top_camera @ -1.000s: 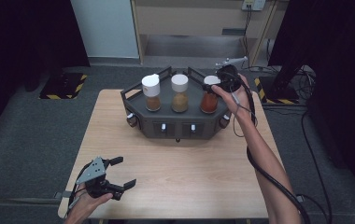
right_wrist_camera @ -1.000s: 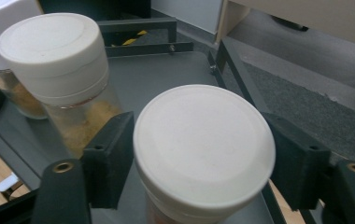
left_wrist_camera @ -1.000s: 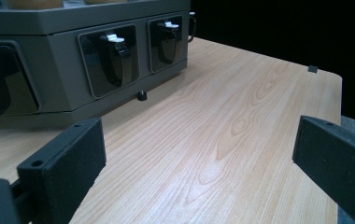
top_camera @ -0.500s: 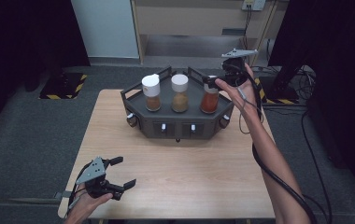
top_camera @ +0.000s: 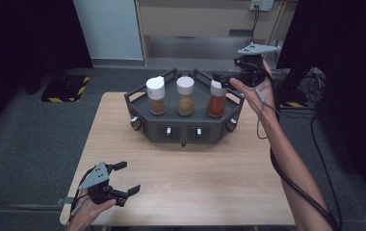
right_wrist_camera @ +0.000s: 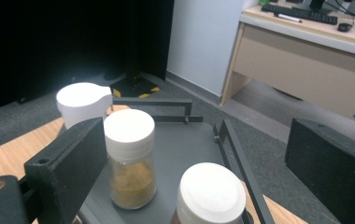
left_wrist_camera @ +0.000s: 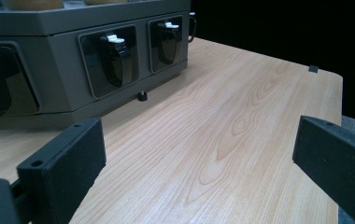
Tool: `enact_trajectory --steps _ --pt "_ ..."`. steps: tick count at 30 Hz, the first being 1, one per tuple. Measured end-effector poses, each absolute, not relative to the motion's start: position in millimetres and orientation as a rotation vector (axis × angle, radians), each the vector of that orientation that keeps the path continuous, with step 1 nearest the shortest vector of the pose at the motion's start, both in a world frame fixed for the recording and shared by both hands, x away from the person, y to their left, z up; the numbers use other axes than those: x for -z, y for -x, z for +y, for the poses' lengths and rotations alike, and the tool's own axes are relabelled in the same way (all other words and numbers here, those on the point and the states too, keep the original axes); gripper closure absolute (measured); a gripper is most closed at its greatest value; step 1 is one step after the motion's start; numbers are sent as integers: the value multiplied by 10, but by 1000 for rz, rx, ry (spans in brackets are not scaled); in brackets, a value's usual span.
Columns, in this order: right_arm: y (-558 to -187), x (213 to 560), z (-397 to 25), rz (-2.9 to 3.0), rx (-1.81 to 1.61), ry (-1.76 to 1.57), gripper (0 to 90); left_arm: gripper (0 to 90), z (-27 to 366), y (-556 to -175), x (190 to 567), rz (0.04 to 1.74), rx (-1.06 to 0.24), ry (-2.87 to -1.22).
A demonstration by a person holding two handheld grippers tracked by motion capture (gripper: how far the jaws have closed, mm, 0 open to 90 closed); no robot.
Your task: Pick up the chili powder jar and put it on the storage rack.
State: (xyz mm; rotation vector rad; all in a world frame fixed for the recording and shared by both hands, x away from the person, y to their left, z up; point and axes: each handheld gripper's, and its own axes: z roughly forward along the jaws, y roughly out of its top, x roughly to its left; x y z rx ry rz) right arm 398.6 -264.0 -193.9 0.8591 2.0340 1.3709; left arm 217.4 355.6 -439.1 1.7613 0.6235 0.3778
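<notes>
At seven o'clock on the pale wood-grain table [top_camera: 195, 183], the left gripper [top_camera: 123, 179] rests with its jaws spread, holding nothing. At twelve, a dark angular rack [top_camera: 186, 130] carries three white-capped spice jars [top_camera: 186, 96]. At one o'clock, the right gripper [top_camera: 222, 77] hovers just beside the red-powder jar [top_camera: 216, 98], jaws released.

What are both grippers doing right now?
Left gripper: open, empty, low over the table.
Right gripper: open, empty, raised by the red spice jar.
</notes>
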Motion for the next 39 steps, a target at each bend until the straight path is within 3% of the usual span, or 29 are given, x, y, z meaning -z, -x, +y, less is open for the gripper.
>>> enact_trajectory --steps 15,39 --pt "-3587 1961 -2921 2026 -1448 -723 65 12 3550 -2173 4390 624 -380 -1762" --pt "-2983 2338 -3355 1992 -1575 -635 69 13 3551 -2166 4392 623 -386 -1757"
